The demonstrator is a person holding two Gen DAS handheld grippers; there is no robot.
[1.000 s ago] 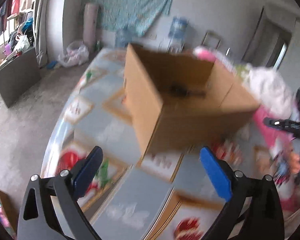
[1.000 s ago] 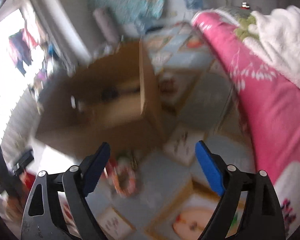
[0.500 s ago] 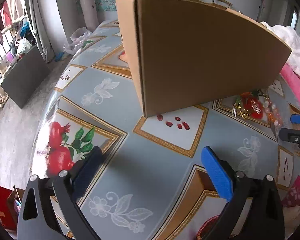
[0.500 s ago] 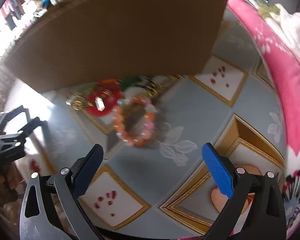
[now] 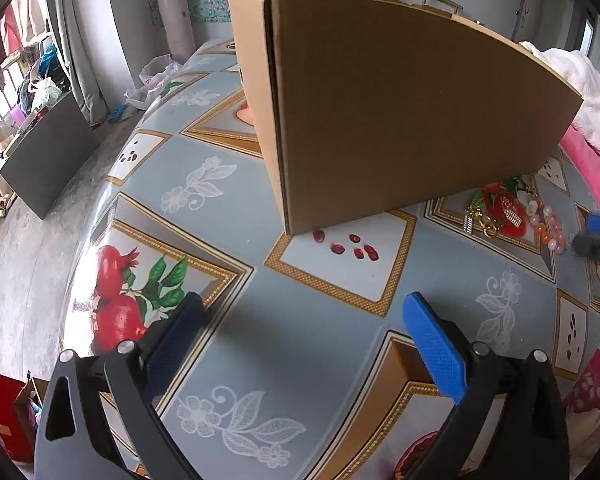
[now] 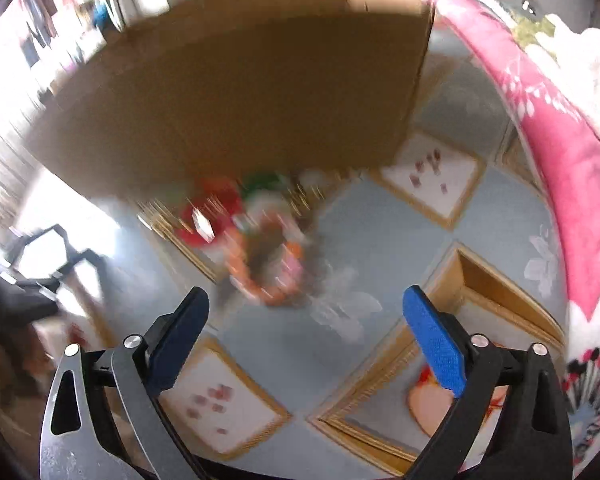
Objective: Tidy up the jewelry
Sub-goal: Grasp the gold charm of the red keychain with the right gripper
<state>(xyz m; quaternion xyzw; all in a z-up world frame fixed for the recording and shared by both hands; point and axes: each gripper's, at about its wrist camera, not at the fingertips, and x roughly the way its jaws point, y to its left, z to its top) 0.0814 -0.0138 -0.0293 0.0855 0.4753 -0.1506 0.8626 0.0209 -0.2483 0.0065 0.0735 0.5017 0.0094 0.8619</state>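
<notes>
Right wrist: blurred bracelet (image 6: pixel 270 268)

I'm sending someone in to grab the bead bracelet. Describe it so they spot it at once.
Find the big brown cardboard box on the patterned blue-grey tablecloth. A small jewelry pile lies at the box's foot; the orange-and-pink bead bracelet is its outermost piece. It is the only ring of round beads, beside a flat red ornament and gold trinkets.

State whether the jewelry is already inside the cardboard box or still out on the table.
Out. The jewelry, including a beaded bracelet, lies on the patterned tablecloth beside the cardboard box. Both grippers are open and empty.
</notes>
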